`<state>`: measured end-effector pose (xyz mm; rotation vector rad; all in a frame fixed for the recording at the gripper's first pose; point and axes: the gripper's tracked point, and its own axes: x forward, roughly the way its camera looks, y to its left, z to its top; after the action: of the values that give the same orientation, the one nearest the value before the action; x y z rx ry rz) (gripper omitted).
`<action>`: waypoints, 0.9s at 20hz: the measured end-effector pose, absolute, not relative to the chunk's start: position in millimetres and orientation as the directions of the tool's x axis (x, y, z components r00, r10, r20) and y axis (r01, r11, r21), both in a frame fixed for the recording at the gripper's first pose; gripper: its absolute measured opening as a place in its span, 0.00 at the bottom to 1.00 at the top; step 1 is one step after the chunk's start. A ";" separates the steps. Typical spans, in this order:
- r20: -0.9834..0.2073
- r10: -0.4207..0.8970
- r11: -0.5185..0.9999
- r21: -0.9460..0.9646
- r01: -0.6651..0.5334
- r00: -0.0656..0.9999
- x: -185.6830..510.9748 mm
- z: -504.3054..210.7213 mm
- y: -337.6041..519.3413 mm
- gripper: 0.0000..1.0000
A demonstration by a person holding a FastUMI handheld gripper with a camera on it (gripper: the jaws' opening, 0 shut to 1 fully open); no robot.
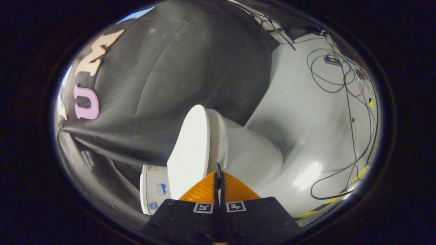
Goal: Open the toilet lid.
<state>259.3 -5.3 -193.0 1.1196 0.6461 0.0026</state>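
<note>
The view is rolled on its side, so the white toilet lies sideways ahead of the fingers. Its lid is a smooth white oval lying flat against the bowl. The tank shows beside the lid, close to the fingers. My gripper is shut, its two fingers pressed together with nothing between them. The tips sit right at the seam where the lid's edge meets the bowl's rim. I cannot tell whether they touch it.
Black cloth wall hangs behind the toilet. The grey floor beyond the bowl carries several loose cables and a small box. A yellow tape line runs along the floor's edge.
</note>
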 end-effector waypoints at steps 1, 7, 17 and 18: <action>-0.474 0.319 0.463 0.834 0.301 0.821 258.2 -183.1 -2.0 0.00; -0.437 0.272 0.582 0.784 0.215 0.857 252.5 -105.1 23.1 0.00; -0.374 0.245 0.778 0.627 0.049 0.894 245.0 17.4 106.0 0.00; -0.372 0.242 0.790 0.612 0.041 0.896 245.1 26.2 112.8 0.00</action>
<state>245.1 112.8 26.2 0.6569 0.4553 0.1125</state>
